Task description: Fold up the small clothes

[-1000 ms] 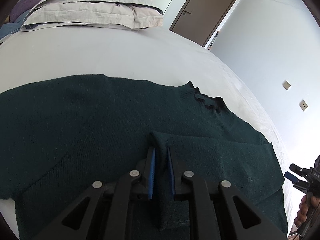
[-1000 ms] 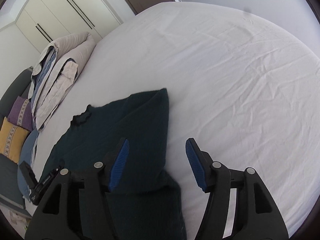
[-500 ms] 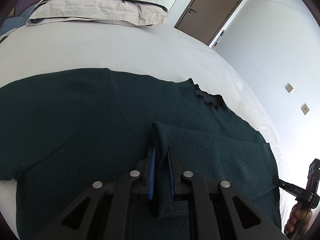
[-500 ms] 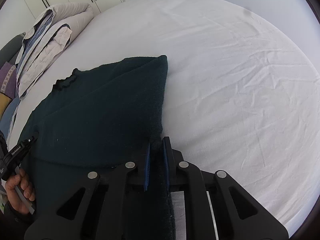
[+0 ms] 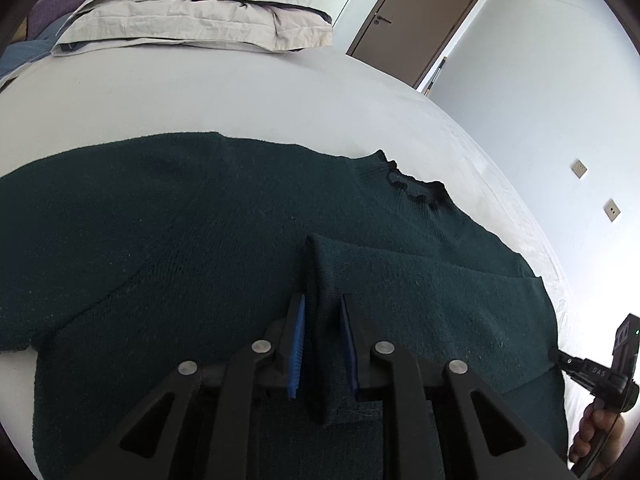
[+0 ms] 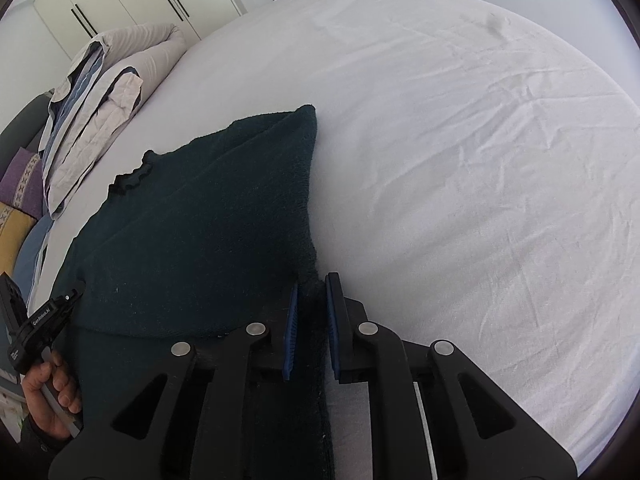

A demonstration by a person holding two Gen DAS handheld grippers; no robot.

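With both jaws pinching knit, I'm mid-fold on the dark green sweater (image 5: 192, 232), which lies spread flat on the white bed (image 6: 460, 140), its frilled collar (image 5: 416, 188) pointing toward the far side. My left gripper (image 5: 322, 336) has its jaws clamped on a raised ridge of the folded-over sleeve (image 5: 432, 292), the fabric standing up between the blue pads (image 5: 297, 344). My right gripper (image 6: 311, 328) is clamped too, on the sweater's side edge right where it meets bare sheet.

Now the risks, as I judge them. This knit looks thick and stretchy, so if my two hands travel at different speeds the panel could skew and the fold line come out crooked. The left pinch holds only a narrow ridge; a sharp tug might slip it free and let the sleeve flop open. On the right, the jaws sit so near the sheet that I may have caught bedding along with wool, though I can't tell from here. Lifting too low would drag the body and bunch it toward the stacked pillows (image 5: 200, 20).
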